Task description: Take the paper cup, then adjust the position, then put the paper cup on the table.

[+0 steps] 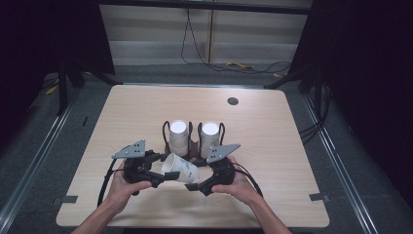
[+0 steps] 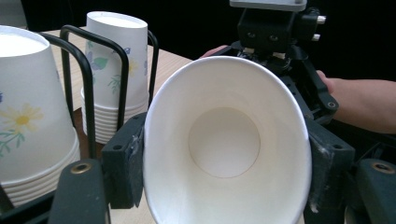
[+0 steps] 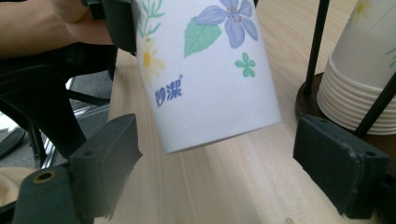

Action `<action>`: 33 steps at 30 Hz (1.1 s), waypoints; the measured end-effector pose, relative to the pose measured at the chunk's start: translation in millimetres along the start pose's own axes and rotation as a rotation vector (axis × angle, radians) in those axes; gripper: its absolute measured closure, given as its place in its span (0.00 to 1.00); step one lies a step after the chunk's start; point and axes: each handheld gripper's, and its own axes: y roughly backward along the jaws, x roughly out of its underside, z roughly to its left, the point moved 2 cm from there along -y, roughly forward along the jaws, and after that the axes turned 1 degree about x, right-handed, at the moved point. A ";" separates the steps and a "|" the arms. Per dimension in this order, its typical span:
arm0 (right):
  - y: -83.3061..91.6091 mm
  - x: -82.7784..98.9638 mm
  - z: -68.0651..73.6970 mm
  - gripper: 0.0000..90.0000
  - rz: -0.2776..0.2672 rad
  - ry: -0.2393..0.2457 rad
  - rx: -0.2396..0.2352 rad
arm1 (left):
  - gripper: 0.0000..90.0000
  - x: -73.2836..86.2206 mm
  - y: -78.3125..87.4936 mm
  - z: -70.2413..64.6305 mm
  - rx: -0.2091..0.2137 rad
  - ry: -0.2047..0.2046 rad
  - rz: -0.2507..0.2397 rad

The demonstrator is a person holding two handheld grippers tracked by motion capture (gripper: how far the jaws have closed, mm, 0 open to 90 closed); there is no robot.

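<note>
1. Left gripper is clamped on the rim end of a flowered paper cup; the cup lies on its side above the wooden table, mouth toward the left gripper's camera.
2. Right gripper is spread wide, its jaws either side of the cup's base, not touching it.
3. Just behind stands a black wire rack holding two stacks of upside-down cups.

A pale wooden table has a dark round grommet near its far edge, right of centre. Black cables and a yellow scrap lie on the grey floor beyond it
</note>
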 end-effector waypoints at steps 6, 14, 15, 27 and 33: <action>9.4 0.6 0.0 0.16 -0.008 -0.008 0.026 | 0.31 -1.4 4.9 1.2 -0.030 -0.002 0.004; 26.5 3.0 -5.1 0.16 -0.023 -0.030 0.082 | 0.31 -1.5 9.3 4.4 -0.074 0.003 0.009; 28.2 3.2 -5.4 0.16 -0.025 -0.035 0.086 | 0.31 -1.5 9.3 4.4 -0.074 0.003 0.009; 48.7 5.7 -13.9 0.17 -0.039 -0.064 0.178 | 0.30 -3.4 22.5 12.3 -0.145 0.018 0.023; 57.6 10.1 -16.5 0.17 -0.033 -0.077 0.205 | 0.29 -2.4 26.8 15.5 -0.162 0.024 0.026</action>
